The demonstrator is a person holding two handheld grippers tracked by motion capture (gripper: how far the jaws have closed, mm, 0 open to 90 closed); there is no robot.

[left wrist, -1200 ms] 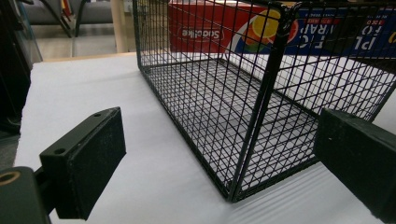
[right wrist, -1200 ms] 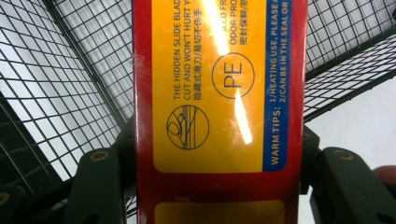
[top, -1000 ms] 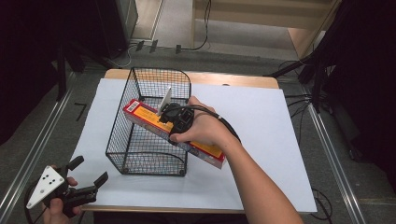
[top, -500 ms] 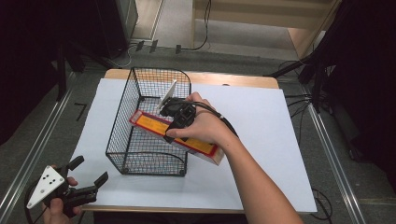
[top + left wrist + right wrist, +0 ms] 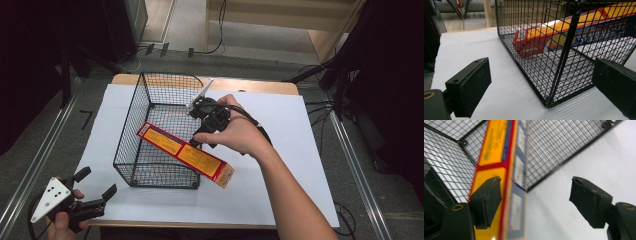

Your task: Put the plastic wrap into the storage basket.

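Lying slantwise with one end inside the black wire-mesh basket (image 5: 150, 145) and the other over its rim, the long red-and-yellow cardboard box (image 5: 186, 155) (probably light, stiff, crushable) suits a mid-length side grip, both right gripper (image 5: 204, 129) and left gripper (image 5: 95, 194) gaping empty.

Black wire-mesh basket (image 5: 150, 165); red-yellow box (image 5: 185, 155), blue side; white table cover (image 5: 300, 150).

A wooden table (image 5: 260, 86) carries a white sheet (image 5: 300, 150); a wire basket (image 5: 150, 172) stands on it
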